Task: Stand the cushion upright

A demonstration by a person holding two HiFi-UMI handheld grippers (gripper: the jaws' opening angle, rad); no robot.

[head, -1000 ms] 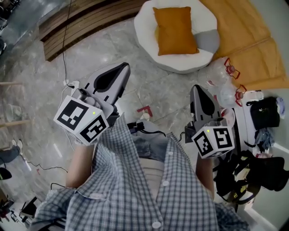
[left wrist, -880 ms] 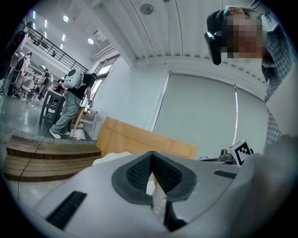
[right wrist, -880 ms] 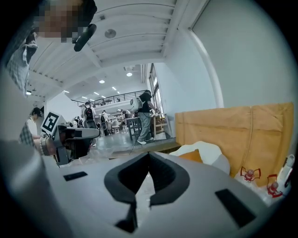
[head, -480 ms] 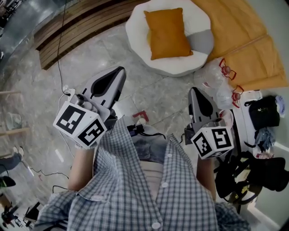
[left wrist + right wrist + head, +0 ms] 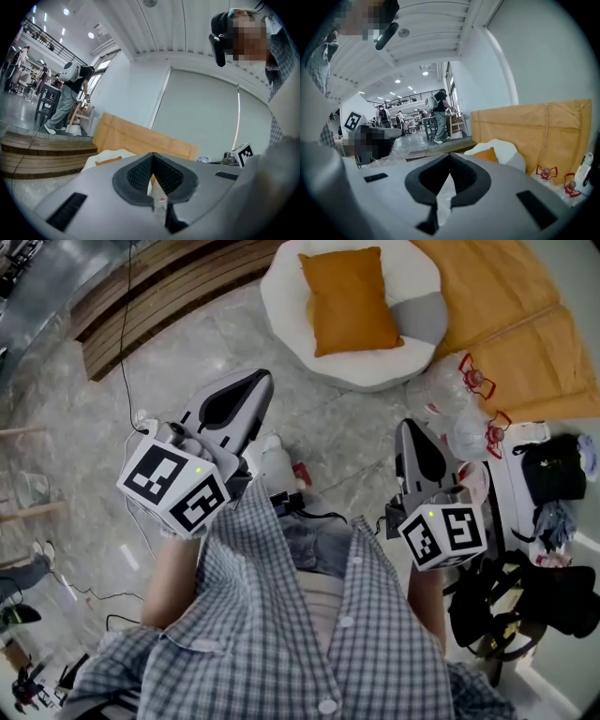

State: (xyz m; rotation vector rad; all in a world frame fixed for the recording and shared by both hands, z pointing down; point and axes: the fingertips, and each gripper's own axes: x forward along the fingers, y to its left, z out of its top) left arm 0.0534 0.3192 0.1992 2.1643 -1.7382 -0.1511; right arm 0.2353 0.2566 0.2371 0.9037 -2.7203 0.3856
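orange cushion (image 5: pixel 350 298) lies on white pouf (image 5: pixel 281 296); left hand-held gripper (image 5: pixel 258 381), right hand-held gripper (image 5: pixel 409 427) both pressed together, empty.

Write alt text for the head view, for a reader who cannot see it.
An orange cushion lies flat on a round white pouf at the top of the frame, not yet stood up. Below it, a person in a checked shirt holds the left gripper and right gripper over a marble floor, both shut, empty and apart from the cushion.
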